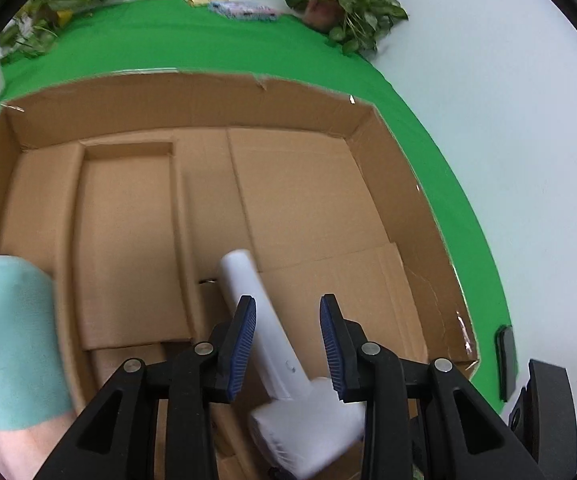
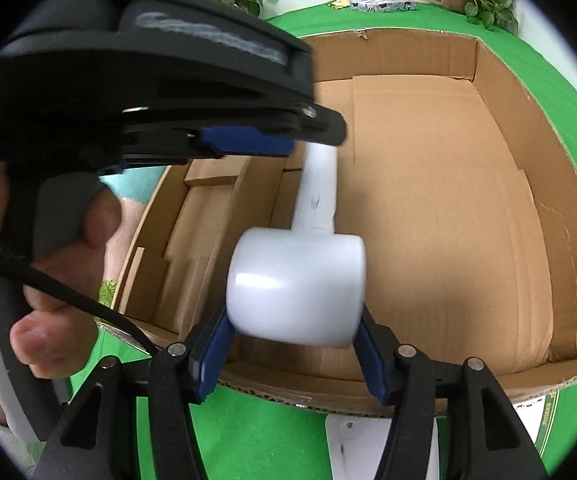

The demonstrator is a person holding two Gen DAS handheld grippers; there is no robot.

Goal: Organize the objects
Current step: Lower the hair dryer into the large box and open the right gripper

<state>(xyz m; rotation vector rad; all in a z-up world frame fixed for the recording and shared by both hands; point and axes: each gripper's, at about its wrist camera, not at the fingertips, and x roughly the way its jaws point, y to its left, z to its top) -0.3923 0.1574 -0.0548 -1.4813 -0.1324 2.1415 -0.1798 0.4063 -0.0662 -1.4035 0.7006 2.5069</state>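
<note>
A white object with a thick round head (image 2: 296, 284) and a straight handle (image 1: 248, 288) hangs over the floor of a big open cardboard box (image 1: 208, 92). My right gripper (image 2: 294, 320) is shut on the head, a blue pad pressing on each side. My left gripper (image 1: 288, 304) straddles the handle, which leans against the left pad (image 1: 244, 344) and leaves a gap to the right pad, so it is open. In the right wrist view the left gripper (image 2: 312, 136) reaches in from the left over the handle's far end.
The box (image 2: 408, 52) stands on a green cloth (image 1: 208, 44) and has loose cardboard inserts on its left side. Potted plants (image 1: 344, 4) and a colourful packet (image 1: 244, 10) sit at the back. A teal sleeve (image 1: 12, 340) is at lower left, and a black flat object (image 1: 506, 360) at the right.
</note>
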